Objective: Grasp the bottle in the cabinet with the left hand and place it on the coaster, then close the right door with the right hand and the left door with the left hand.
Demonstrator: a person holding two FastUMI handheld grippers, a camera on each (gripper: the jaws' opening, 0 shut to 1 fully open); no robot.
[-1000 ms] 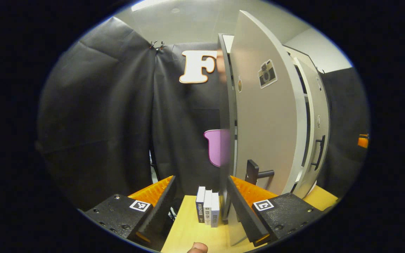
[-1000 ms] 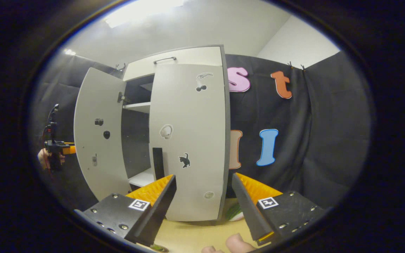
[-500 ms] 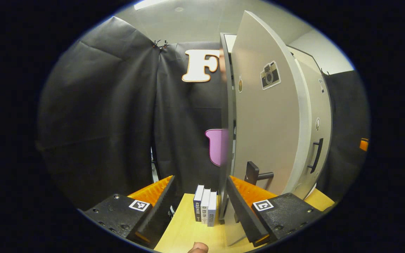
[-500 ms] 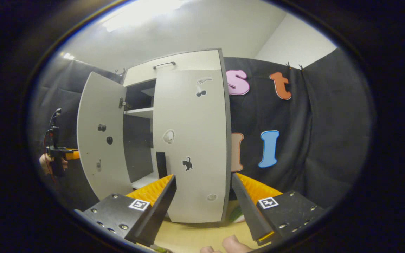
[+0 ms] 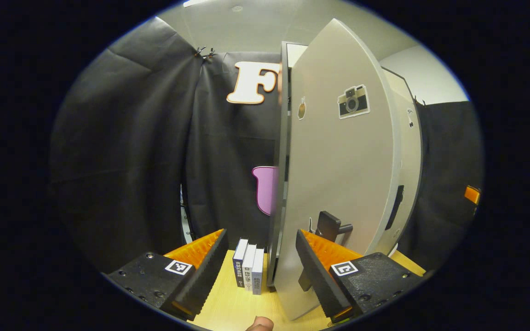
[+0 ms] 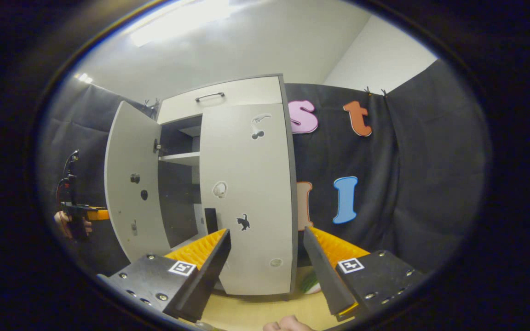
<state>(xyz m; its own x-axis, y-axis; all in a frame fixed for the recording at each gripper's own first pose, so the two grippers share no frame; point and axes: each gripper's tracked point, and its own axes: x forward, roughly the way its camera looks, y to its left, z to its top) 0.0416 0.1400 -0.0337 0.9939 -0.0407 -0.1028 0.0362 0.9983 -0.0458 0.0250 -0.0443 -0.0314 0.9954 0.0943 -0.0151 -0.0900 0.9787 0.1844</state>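
in the right gripper view the right door [image 6: 249,202] now lies flat against the cabinet [image 6: 221,94] in the middle of the frame, while one second ago a gap showed along its edge. so the right door looks closed, and the right gripper [image 6: 267,257], at the bottom of the frame with fingers spread and nothing between them, has drawn back from it. the left door [image 6: 131,184] at the left of the frame is still open, but stands narrower than before. in the left gripper view the left door [image 5: 338,174] has swung across the centre of the frame, and the left gripper [image 5: 261,259] at the bottom is released, its right finger [image 5: 320,264] close by the door handle [image 5: 331,225]. i judge that pushing the left door shut is the step in hand. the bottle and the coaster i cannot find. some books [image 5: 249,269] stand at bottom centre.
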